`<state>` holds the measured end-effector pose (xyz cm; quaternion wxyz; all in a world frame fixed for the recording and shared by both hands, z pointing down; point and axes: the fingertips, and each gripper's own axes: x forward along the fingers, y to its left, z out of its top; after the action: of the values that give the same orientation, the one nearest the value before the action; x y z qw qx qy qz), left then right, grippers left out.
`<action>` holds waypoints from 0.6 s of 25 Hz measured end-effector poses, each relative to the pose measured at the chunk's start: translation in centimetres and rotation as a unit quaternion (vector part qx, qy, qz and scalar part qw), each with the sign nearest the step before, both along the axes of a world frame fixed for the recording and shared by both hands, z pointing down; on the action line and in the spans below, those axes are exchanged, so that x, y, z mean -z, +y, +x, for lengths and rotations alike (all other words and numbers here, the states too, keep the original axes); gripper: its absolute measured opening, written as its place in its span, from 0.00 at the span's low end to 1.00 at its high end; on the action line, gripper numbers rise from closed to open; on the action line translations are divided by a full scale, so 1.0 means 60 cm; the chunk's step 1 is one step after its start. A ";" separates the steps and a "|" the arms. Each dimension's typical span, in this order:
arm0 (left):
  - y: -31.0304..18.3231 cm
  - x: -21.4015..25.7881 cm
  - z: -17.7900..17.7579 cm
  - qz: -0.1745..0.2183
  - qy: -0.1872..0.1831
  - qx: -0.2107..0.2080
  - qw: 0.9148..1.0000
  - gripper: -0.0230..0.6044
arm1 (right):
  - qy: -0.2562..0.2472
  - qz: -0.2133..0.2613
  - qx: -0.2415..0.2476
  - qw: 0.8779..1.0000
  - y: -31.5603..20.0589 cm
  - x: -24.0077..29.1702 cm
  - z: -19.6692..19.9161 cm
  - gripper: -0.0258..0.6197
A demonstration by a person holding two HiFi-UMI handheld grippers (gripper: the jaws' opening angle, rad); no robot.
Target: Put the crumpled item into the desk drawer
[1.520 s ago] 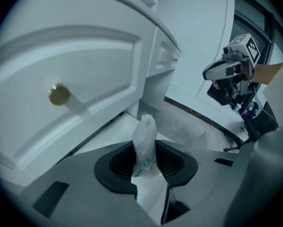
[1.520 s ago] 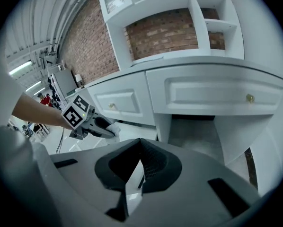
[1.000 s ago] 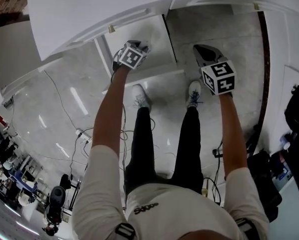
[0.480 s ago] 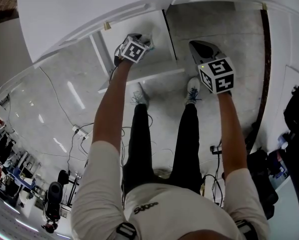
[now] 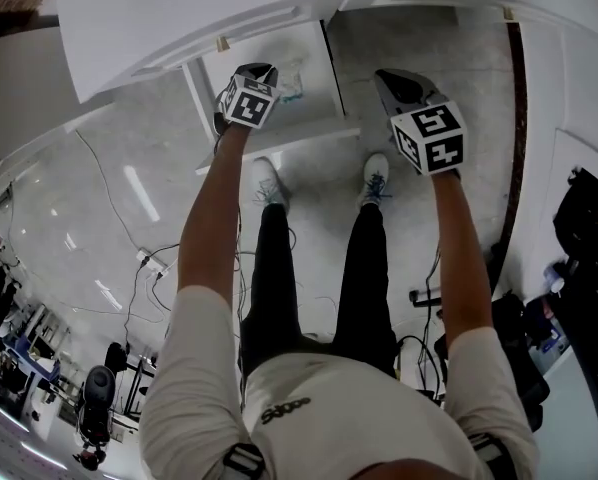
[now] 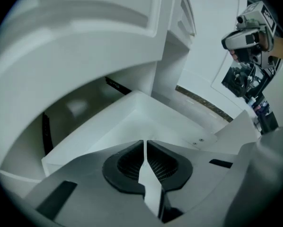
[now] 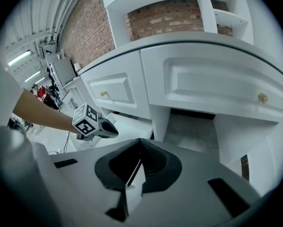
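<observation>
White desk [image 5: 179, 18] spans the top of the head view, with one drawer [image 5: 309, 134] pulled out beneath its edge. The crumpled item [image 5: 293, 80], pale with teal patches, lies inside this open drawer toward its right side, free of both grippers.

Left gripper [image 5: 262, 71] hangs over the left part of the drawer, just beside the item, and points steeply down. In the left gripper view its jaws [image 6: 144, 144] have just been closing and now meet along a thin line with nothing between them. Beyond them lie the white walls of the drawer [image 6: 94, 136]. The item itself cannot be made out in this view.

Right gripper [image 5: 384, 74] is held to the right of the drawer, over the pale floor [image 5: 129, 168] of the knee space. In the right gripper view its jaws [image 7: 140, 142] touch at the tips and carry nothing. The same view shows the left gripper [image 7: 110, 130] at the end of a bare forearm at left, and two closed drawer fronts of the desk [image 7: 217, 84], each with a small brass knob [image 7: 262, 98]. A brick wall [image 7: 165, 18] stands behind white shelving above.

Below the grippers in the head view, the person's white shoes [image 5: 269, 183] rest on the floor. Cables [image 5: 159, 268] trail across the floor to the left.
</observation>
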<state>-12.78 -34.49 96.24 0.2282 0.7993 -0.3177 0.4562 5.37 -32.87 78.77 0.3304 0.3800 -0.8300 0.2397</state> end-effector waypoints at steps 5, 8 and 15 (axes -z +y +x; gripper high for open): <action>0.008 0.121 -0.014 0.026 0.050 0.041 0.998 0.07 | 0.017 0.012 0.014 1.000 -0.006 0.067 -0.017 0.05; 0.026 0.187 -0.025 0.039 0.069 0.051 0.996 0.07 | 0.031 0.020 0.026 0.999 -0.006 0.110 -0.029 0.05; 0.053 0.338 -0.078 0.067 0.088 0.087 0.990 0.07 | 0.040 0.052 0.024 0.998 0.008 0.233 -0.043 0.05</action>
<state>-17.46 -31.31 75.98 0.2396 0.8191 -0.3950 0.3401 2.77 -32.39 64.80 0.3491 0.3856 -0.8364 0.1727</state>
